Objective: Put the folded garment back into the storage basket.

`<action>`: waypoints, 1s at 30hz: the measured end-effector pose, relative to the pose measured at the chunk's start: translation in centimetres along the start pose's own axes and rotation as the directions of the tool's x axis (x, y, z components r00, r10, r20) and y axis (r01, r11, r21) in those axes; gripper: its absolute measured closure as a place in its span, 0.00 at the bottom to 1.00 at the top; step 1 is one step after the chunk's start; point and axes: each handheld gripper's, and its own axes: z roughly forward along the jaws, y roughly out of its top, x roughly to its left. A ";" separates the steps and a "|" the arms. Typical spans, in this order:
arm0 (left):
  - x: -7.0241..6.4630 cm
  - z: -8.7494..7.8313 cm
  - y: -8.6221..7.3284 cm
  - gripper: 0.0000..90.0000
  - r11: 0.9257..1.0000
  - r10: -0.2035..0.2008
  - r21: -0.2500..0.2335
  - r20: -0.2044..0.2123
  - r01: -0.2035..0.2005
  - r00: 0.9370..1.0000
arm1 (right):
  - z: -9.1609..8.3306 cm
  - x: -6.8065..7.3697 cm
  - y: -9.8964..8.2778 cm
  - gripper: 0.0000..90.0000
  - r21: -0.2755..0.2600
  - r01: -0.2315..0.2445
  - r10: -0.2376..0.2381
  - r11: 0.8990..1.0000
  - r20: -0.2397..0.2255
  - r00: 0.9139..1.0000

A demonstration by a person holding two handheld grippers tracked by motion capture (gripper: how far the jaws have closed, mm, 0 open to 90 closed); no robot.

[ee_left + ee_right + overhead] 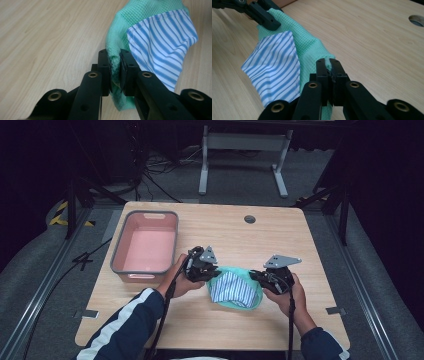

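The green waffle-weave cloth (235, 292) hung slung between my two grippers, just above the table (300, 245), with a blue-and-white striped cloth (234, 287) lying in its sag. I judged that was the point of the hold: with one edge pinched on either side, the green cloth made a hammock, so the striped piece rode along without being gripped itself. To one side of the green cloth, my left gripper (115, 68) had its jaws closed down narrow on a bunched fold of the edge; the fabric was squeezed between the pads. On the opposite side, my right gripper (329, 68) was clamped nearly flat on its own edge, a sliver of green showing at the jaw tips. From that gripper's view the left gripper's jaw sat at the far end of the cloth. Well to the left of the cloth and farther from me stood a pink tub (146, 242), grey-rimmed, nothing in it; I guessed the bundle was meant for it
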 end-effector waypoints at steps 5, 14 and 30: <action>1.0 -2.4 0.5 0.90 1.000 0.002 -0.021 -0.024 -0.003 1.000 | -0.3 0.3 2.2 0.98 -0.016 0.023 -0.023 1.000 0.004 1.000; 1.9 -5.3 1.4 0.90 0.999 0.013 -0.043 -0.066 -0.016 0.998 | -0.7 0.9 5.2 0.98 -0.053 0.060 -0.059 0.997 0.007 0.998; 3.7 -10.1 2.2 0.90 0.993 -0.016 -0.117 -0.144 -0.001 0.989 | -1.4 1.0 10.2 0.98 -0.155 0.070 -0.068 0.985 0.022 0.997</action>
